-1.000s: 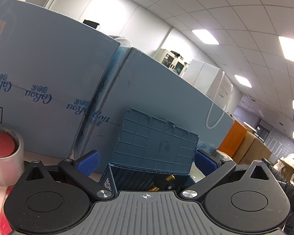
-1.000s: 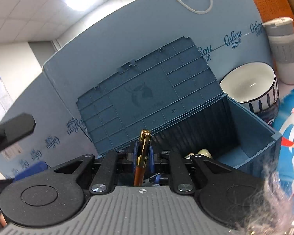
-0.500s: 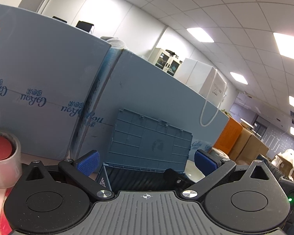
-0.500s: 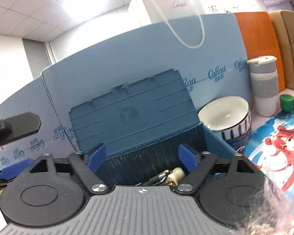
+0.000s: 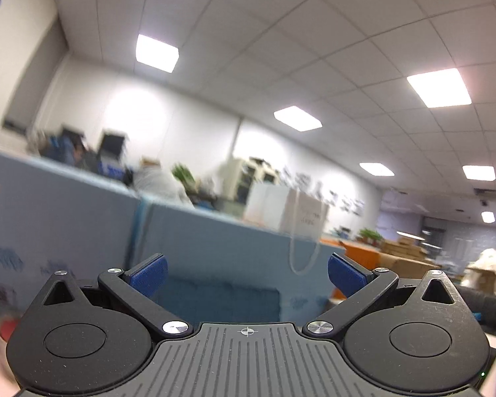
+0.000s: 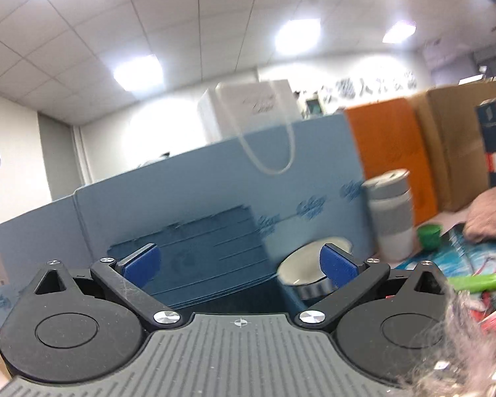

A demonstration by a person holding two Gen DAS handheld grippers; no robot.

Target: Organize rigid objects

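The blue storage box stands with its lid up against the blue partition. Its inside is hidden below the gripper body. My right gripper faces the lid from a short way back; its jaws are opening wide and nothing is between them. In the left wrist view only the blurred top of the box shows, low between the fingers. My left gripper is open and holds nothing. No pen shows in either view.
Right of the box are a white bowl, a grey-and-white flask and a green cap. A white paper bag hangs over the partition beside an orange box. A red-cored tape roll lies far left.
The right gripper let go of the gold-tipped pen over the box and opened wide. Both grippers drew back and rose, so the box sits lower and smaller in both views.
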